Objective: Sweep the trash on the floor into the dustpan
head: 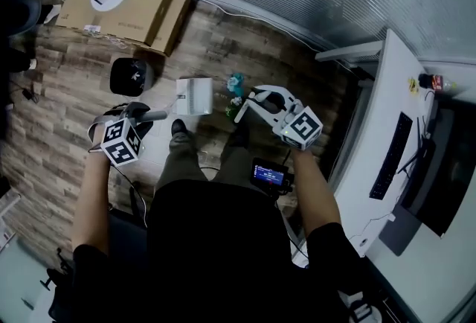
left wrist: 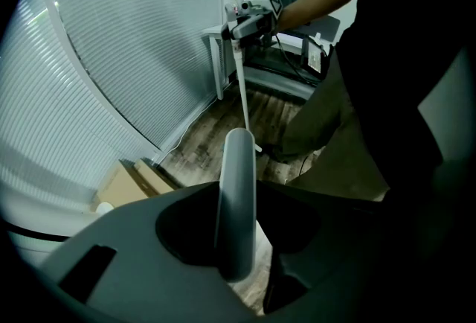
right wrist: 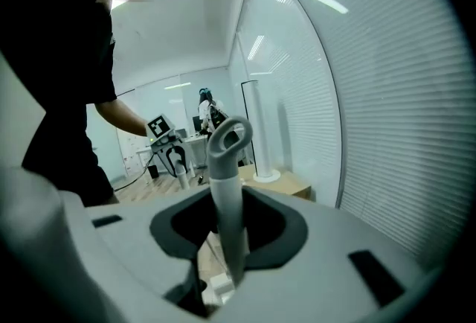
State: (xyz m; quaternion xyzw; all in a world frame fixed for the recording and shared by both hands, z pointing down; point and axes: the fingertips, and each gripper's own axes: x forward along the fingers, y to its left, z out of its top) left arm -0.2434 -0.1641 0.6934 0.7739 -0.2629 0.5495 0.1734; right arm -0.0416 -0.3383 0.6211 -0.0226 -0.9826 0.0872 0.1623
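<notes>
Just ahead of the person's shoes (head: 178, 126), trash (head: 235, 85) lies beside the dustpan (head: 193, 96), whose grey handle (left wrist: 236, 202) the downward-pointing left gripper (head: 135, 117) clamps, while the right gripper (head: 260, 100), reaching forward nearly level, clamps the broom handle (right wrist: 227, 187).

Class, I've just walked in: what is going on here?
A person stands on a wood-pattern floor, a gripper in each hand. The left gripper is shut on the grey rounded handle of a white dustpan resting on the floor. The right gripper is shut on the grey loop-topped broom handle. Small teal and green scraps lie on the floor beside the dustpan, not yet swept in.
</notes>
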